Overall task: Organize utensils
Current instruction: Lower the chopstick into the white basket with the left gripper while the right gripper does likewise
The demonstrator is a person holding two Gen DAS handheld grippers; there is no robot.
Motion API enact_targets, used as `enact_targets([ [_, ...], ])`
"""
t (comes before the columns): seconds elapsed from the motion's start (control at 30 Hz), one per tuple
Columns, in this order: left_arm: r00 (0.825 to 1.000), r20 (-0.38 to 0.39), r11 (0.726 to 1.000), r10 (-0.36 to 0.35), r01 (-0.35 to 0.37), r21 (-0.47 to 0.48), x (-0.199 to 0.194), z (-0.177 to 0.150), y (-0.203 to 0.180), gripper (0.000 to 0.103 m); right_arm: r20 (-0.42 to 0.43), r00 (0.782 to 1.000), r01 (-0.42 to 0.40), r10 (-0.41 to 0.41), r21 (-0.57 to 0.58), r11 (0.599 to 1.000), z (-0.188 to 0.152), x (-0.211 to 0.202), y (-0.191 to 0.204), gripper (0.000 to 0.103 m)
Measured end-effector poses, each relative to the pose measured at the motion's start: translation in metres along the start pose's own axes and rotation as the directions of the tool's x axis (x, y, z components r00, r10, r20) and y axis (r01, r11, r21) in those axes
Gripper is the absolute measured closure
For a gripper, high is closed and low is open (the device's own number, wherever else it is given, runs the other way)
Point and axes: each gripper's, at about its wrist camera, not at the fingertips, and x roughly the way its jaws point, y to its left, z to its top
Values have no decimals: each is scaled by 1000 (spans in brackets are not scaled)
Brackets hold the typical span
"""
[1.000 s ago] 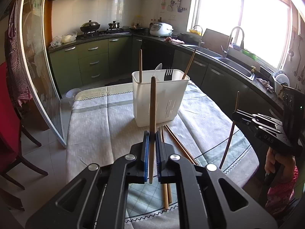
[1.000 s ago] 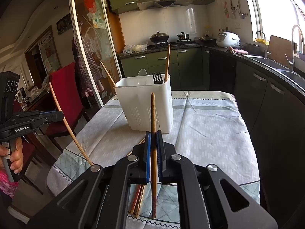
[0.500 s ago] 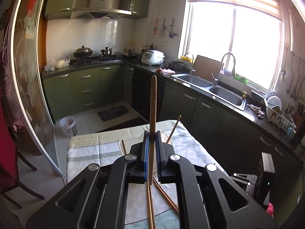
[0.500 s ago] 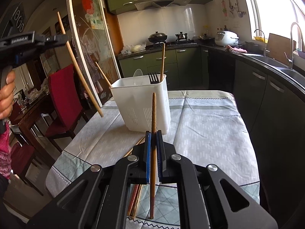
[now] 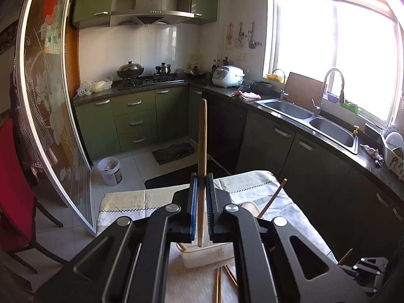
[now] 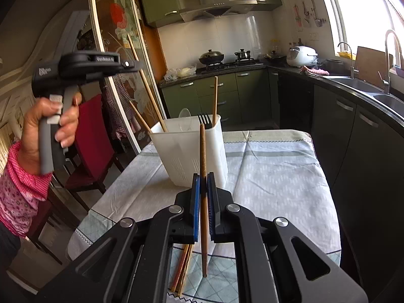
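Nearest the right wrist camera, the right gripper (image 6: 203, 192) was clamped on a dark wooden chopstick (image 6: 202, 156), its blue pads pressed against the shaft; the stick stood nearly upright in that view, its long axis running from a lower end over the patterned tablecloth (image 6: 275, 176) up to a tip level with the holder's rim. Under that gripper a few loose chopsticks (image 6: 181, 270) lay flat on the cloth near the table's front edge, lengthwise toward the camera. Just beyond stood the white utensil holder (image 6: 186, 156), a tall slotted plastic tub, upright on the cloth. It held a fork (image 6: 204, 120) with tines up, a pale spoon (image 6: 185, 116), one chopstick standing near its right side and another leaning out over its left rim. To the left and higher, a hand in a pink sleeve (image 6: 48, 123) gripped the left gripper (image 5: 200, 197), which was closed tight on a light chopstick (image 5: 202, 151). From the right wrist view this stick slanted down and to the right, its lower end at the tub's left rim; whether it had entered the tub I could not tell. In the left wrist view it pointed straight up the frame, its lower tip over the tub's opening. Farther back ran green cabinets (image 5: 136, 118) and a double sink (image 5: 315, 118).
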Motion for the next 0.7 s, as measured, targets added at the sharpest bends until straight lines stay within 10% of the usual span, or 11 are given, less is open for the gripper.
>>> enact_targets([
  [0.37,986,-164,999,21,-14,42,51,-44,6,96,82,994,-68,68,-4,998,101,23,20,97],
  [0.7,993,-117,999,-29,31,20,11,-40,10,88,204,979,-7,5,11,1000,181,46,31,97],
])
